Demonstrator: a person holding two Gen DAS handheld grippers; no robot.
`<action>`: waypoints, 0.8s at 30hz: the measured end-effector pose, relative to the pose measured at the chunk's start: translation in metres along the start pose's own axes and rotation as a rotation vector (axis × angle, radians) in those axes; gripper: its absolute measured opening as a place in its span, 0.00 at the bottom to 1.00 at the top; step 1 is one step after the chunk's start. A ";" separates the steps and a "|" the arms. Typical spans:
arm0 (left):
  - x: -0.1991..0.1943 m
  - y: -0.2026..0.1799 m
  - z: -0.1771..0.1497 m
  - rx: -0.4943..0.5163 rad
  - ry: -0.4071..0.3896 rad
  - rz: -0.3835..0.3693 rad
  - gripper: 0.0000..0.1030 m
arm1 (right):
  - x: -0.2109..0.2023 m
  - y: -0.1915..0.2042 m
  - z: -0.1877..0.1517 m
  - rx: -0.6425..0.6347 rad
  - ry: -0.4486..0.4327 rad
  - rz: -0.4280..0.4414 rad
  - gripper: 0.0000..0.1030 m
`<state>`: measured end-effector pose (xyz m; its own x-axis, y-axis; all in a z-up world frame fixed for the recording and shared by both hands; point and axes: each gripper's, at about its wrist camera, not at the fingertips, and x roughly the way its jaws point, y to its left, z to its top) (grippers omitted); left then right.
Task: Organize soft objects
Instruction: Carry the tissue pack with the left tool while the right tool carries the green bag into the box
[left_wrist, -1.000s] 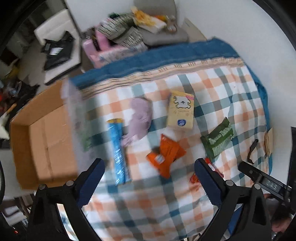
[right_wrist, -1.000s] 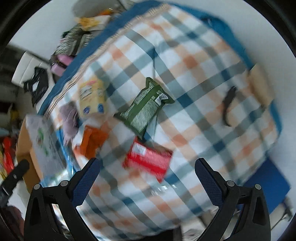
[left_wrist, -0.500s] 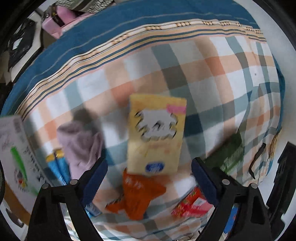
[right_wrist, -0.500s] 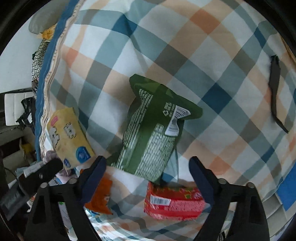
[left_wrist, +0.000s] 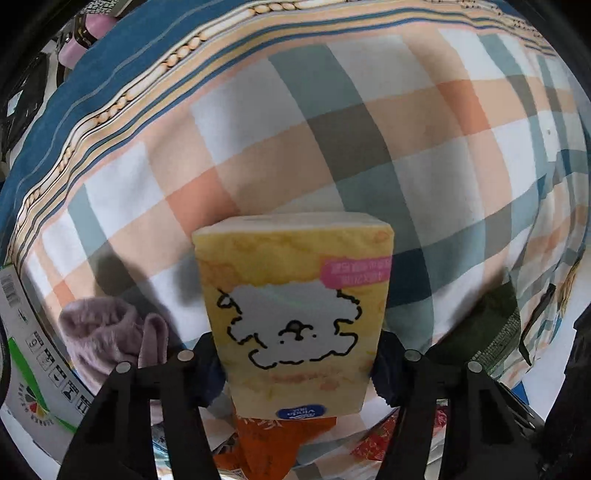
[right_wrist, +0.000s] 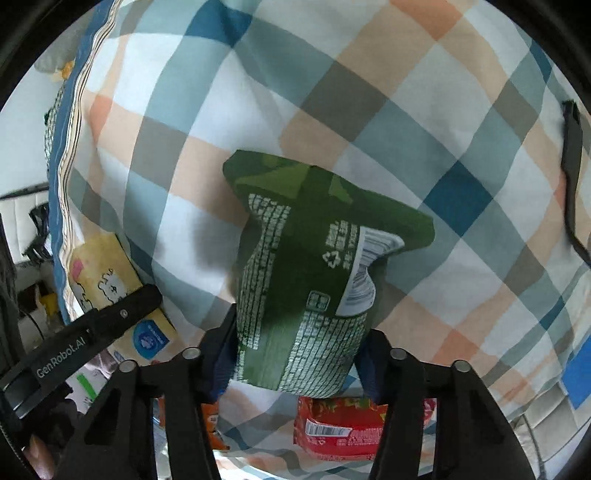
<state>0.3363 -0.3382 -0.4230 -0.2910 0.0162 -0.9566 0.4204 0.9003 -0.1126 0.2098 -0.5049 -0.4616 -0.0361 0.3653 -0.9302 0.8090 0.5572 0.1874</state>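
On the checked bedspread (left_wrist: 332, 129) lies a yellow tissue pack (left_wrist: 295, 280) with a cartoon dog on it. My left gripper (left_wrist: 299, 354) points down over the pack. Its jaws are closing, and both pads press against the pack's sides. A green snack bag (right_wrist: 295, 236) sits between the fingers of my right gripper (right_wrist: 295, 343). Those jaws are closing too and pinch the bag's lower half, which narrows there. The right wrist view also has the tissue pack (right_wrist: 99, 273) at its left, partly behind the left gripper's black housing (right_wrist: 92, 332).
A lilac cloth (left_wrist: 107, 332) lies left of the tissue pack and an orange packet (left_wrist: 273, 439) just below it. A red packet (right_wrist: 343, 421) lies under the green bag. A printed box flap (left_wrist: 26, 362) stands at the far left. A black strap (right_wrist: 570, 177) lies far right.
Both grippers have come down close to the bedspread. The left jaws narrowed around the tissue pack and the right jaws around the green bag.
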 end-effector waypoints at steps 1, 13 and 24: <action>-0.003 0.002 -0.004 -0.003 -0.008 -0.001 0.58 | 0.000 0.001 -0.001 -0.010 -0.002 -0.008 0.46; -0.112 0.036 -0.097 0.007 -0.233 -0.032 0.58 | -0.040 0.029 -0.052 -0.243 -0.094 -0.075 0.40; -0.176 0.106 -0.204 -0.141 -0.375 -0.133 0.58 | -0.097 0.104 -0.174 -0.584 -0.111 0.016 0.40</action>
<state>0.2572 -0.1571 -0.2117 0.0089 -0.2404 -0.9706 0.2709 0.9349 -0.2291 0.1952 -0.3529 -0.2971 0.0606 0.3142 -0.9474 0.3508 0.8819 0.3149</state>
